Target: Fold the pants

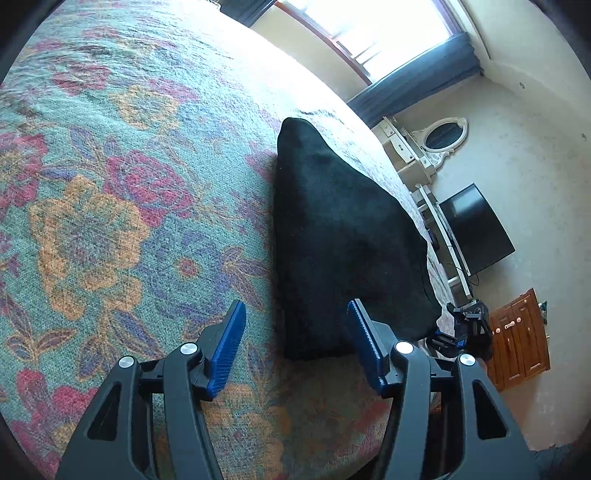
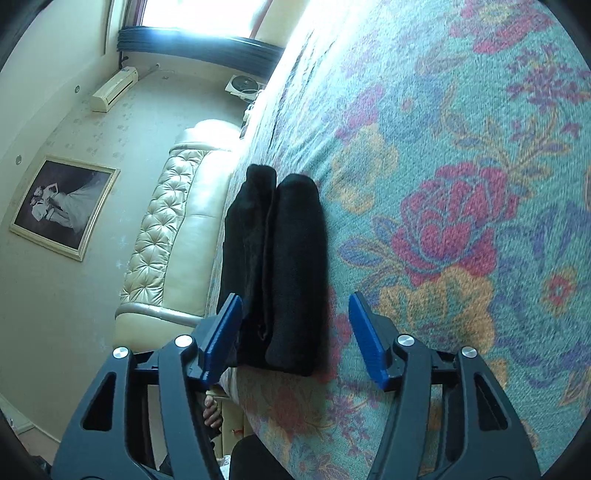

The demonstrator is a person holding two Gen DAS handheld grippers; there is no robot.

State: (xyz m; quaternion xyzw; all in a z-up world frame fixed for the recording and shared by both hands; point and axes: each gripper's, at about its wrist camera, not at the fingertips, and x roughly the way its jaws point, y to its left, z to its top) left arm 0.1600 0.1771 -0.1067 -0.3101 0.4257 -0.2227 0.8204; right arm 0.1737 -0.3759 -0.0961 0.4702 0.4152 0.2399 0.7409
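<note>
The left gripper (image 1: 295, 341) is open and empty, as is the right gripper (image 2: 293, 334). The black pants (image 1: 343, 236) lie folded on the floral bedspread (image 1: 110, 184), near its edge. The fold looks finished, so back both straight off without snagging cloth. Beyond: a window (image 1: 369, 33), TV (image 1: 472, 229) and headboard (image 2: 166, 229).

pants (image 1: 343, 236): matt black fleecy cloth | bedspread (image 1: 110, 184): coarse woven floral cloth | headboard (image 2: 173, 221): glossy tufted leather
</note>
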